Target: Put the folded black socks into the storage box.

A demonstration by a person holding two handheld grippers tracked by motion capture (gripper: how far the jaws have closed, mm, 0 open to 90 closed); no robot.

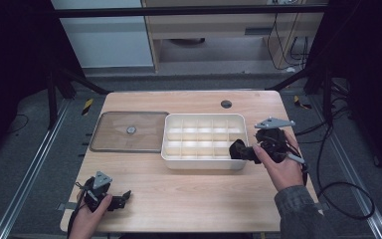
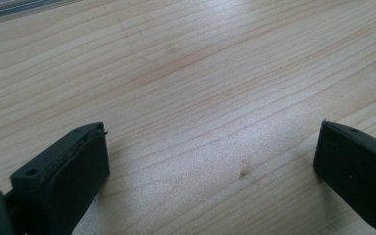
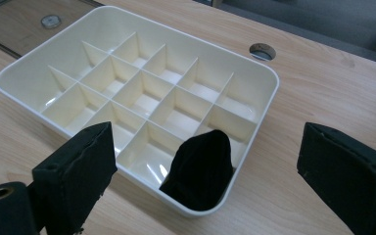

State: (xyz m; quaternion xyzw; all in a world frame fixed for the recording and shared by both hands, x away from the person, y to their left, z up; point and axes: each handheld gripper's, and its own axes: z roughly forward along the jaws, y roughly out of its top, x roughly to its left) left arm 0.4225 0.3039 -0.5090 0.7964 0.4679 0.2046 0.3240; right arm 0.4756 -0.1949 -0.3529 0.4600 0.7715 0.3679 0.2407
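Black cloth item [image 3: 200, 169] dropped in corner cell of divided tray [image 3: 269, 93], near worktop right edge.
Right hand-held gripper [image 3: 205, 161] jaws spread, nothing pinched: lift straight up w/o snagging cloth; left hand-held gripper [image 2: 210, 161] spread, idle at front-left corner.

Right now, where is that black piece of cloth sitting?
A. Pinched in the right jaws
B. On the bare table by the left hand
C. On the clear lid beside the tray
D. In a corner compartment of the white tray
D: the black cloth sits in a corner compartment of the white tray, draped on its rim, and the right gripper has its jaws wide apart, clear of it.
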